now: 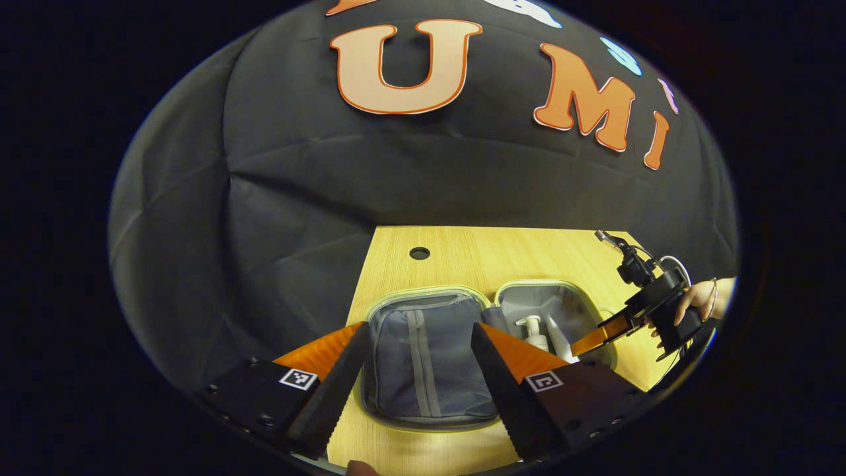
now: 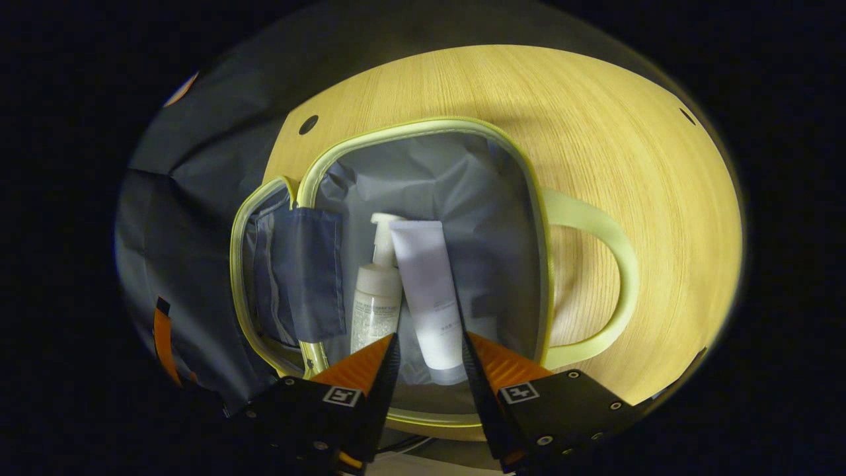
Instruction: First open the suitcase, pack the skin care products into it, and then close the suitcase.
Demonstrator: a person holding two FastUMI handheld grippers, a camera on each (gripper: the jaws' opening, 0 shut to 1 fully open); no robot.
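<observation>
Suitcase [image 2: 423, 172] open, right tongs [image 2: 429, 360] parted, angled down over tube [image 2: 429, 291]

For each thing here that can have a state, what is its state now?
suitcase: open, both halves flat on the table
pump bottle: lying inside the suitcase
tube: lying inside, beside the pump bottle
left gripper: open, holding nothing
right gripper: open over the tube

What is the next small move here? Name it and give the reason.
Probably draw the right gripper back out of the suitcase. The pump bottle and the tube already lie side by side in the open half, and its jaws stand open around the tube's end without pressing it. The left gripper hovers open over the pocket half, placed to fold it shut.
</observation>
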